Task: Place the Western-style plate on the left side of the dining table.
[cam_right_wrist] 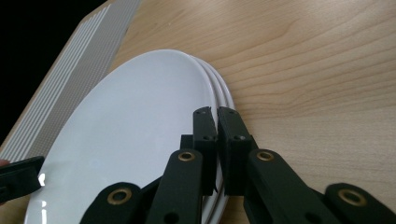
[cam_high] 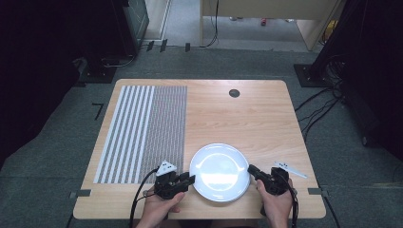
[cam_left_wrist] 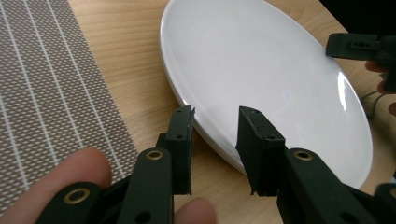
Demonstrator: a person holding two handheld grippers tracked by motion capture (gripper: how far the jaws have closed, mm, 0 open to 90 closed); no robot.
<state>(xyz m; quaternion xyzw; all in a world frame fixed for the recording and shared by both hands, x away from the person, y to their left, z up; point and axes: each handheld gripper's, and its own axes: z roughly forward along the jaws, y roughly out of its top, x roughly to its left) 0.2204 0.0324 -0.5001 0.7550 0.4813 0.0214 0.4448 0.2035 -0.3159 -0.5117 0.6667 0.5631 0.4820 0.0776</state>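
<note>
A stack of white plates [cam_high: 219,171] lies near the table's front edge, between both hands. In the right gripper view three rims of the plates [cam_right_wrist: 130,140] show one under another. My left gripper [cam_high: 190,179] is open at the stack's left rim. One jaw of the left gripper [cam_left_wrist: 215,114] stands outside the plates [cam_left_wrist: 271,70] and the other over the top plate. My right gripper [cam_high: 250,168] is at the right rim. The jaws of the right gripper [cam_right_wrist: 216,112] are closed to a thin slit with the top plate's rim running into it.
A grey striped placemat [cam_high: 142,133] covers the left part of the wooden table [cam_high: 247,118]. A black round grommet [cam_high: 234,93] sits near the far edge. The table's front edge runs just below the hands.
</note>
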